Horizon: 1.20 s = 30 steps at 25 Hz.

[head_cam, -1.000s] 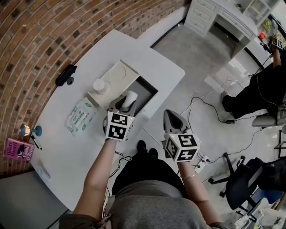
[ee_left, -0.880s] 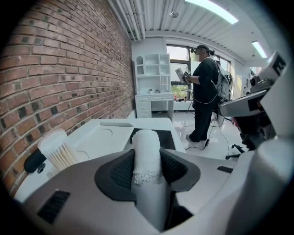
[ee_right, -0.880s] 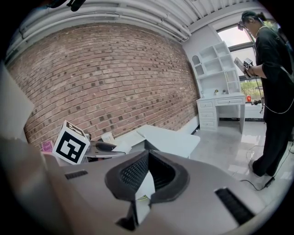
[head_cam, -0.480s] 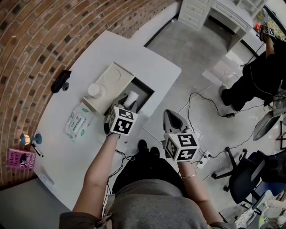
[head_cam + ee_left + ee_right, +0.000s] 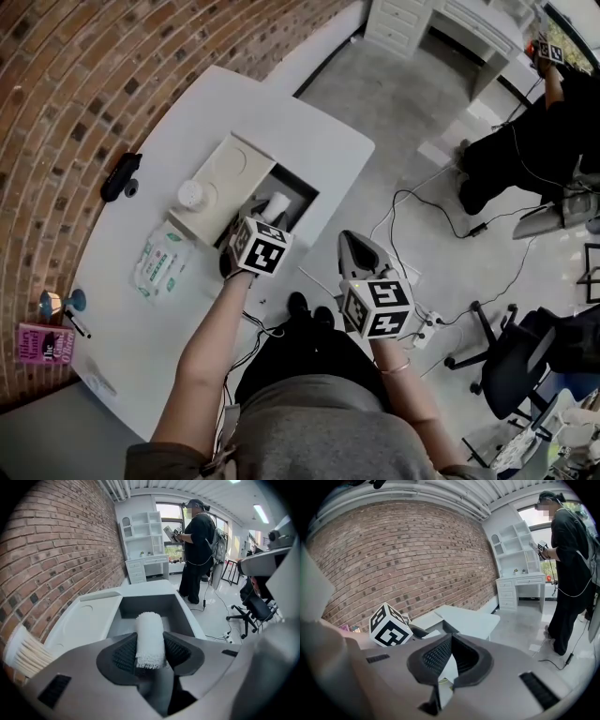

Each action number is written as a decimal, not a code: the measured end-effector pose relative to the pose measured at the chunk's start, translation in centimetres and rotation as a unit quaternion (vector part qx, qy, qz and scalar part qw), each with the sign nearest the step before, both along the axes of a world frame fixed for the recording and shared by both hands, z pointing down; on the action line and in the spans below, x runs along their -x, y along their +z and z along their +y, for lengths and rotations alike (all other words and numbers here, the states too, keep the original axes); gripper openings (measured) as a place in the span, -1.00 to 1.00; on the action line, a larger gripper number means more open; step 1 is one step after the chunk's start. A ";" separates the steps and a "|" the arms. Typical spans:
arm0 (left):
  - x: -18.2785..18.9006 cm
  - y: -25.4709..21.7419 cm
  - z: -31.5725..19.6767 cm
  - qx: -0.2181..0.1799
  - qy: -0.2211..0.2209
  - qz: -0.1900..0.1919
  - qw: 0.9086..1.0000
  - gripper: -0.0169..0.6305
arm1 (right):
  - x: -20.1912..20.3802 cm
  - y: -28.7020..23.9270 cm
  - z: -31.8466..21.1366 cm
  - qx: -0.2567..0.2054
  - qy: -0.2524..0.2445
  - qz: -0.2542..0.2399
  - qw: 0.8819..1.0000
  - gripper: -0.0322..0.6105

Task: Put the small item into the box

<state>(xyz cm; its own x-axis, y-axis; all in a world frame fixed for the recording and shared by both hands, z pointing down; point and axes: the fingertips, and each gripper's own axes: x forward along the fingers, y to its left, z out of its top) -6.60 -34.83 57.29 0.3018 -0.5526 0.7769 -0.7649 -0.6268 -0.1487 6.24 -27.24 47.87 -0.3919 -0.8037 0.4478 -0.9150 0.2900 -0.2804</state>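
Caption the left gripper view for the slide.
Left gripper shut on a white gauze roll, aimed into the open box.

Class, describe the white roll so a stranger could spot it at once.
On the white table by the brick wall sits an open box. At its opening, the left hand-held gripper pinches the gauze roll: a woven white cylinder with a frayed end, unlike the smooth round tub on the lid.

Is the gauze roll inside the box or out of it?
Out. The white gauze roll is clamped in the left tongs, with its far end over the grey well of the open white box.
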 end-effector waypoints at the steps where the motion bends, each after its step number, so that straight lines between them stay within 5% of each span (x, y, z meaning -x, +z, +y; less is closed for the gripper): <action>1: 0.0 0.3 0.0 0.003 0.002 -0.003 1.000 -0.41 | 0.0 0.0 0.0 0.000 0.001 0.000 1.000 -0.89; 18: 0.2 2.0 -0.2 0.043 -0.002 -0.003 0.999 -0.40 | 0.1 0.1 0.3 0.003 0.009 0.005 1.000 -0.89; 30: 0.4 0.2 -0.2 0.024 -0.038 0.035 0.998 -0.26 | 0.2 0.1 0.4 0.004 -0.002 0.003 1.000 -0.89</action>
<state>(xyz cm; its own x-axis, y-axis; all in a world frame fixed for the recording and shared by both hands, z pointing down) -7.04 -35.04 57.49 0.3161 -0.5391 0.7807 -0.8175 -0.5724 -0.0642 6.02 -26.83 47.97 -0.3928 -0.7985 0.4562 -0.9153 0.2915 -0.2780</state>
